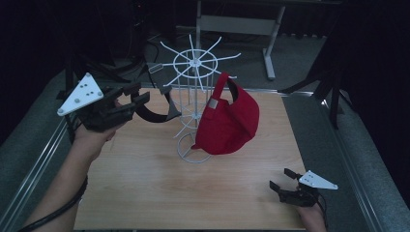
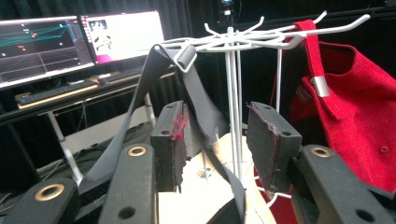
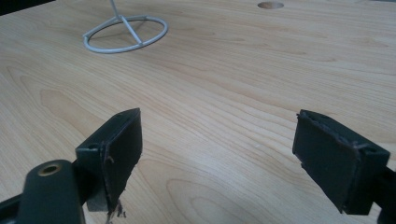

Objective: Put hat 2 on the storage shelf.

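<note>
Wooden table [image 1: 145, 193], black strap [image 1: 153, 113] on rack [image 1: 193, 72]

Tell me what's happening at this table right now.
A person is working at a white wire rack on the wooden table. A red cap hangs by its strap from one hook. On the other side a black cap hangs too. The left gripper sits open at the black cap's strap, fingers either side. The right gripper rests open, low over the table.
</note>
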A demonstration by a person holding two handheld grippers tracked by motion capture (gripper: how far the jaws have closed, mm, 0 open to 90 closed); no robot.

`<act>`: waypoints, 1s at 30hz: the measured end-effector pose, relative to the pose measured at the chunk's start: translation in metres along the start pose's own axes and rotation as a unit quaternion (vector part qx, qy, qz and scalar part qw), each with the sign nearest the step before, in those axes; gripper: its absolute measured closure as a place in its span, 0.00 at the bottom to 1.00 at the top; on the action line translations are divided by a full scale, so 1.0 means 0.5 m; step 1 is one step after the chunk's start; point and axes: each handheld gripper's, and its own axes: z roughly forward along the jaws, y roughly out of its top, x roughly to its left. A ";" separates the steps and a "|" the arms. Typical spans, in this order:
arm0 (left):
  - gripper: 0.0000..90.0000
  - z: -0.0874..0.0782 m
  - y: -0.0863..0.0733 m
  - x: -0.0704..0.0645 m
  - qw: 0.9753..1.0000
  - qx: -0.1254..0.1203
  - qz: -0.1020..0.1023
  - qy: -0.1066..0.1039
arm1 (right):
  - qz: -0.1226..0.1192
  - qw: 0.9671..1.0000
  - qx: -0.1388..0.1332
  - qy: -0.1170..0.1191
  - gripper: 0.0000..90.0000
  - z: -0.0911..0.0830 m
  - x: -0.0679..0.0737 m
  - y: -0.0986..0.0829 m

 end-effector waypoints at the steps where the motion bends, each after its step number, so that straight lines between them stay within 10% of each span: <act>1: 0.64 -0.005 -0.003 0.000 1.000 -0.002 0.000 0.000 | 0.000 1.000 0.000 0.000 0.17 0.000 0.000 0.000; 17: 0.59 -0.051 -0.073 0.010 1.000 0.005 -0.023 0.010 | 0.000 1.000 0.001 0.000 0.17 0.001 0.000 0.001; 30: 0.53 -0.067 -0.204 -0.011 0.998 0.041 -0.037 0.012 | 0.005 1.000 -0.010 -0.010 0.17 -0.002 0.000 0.001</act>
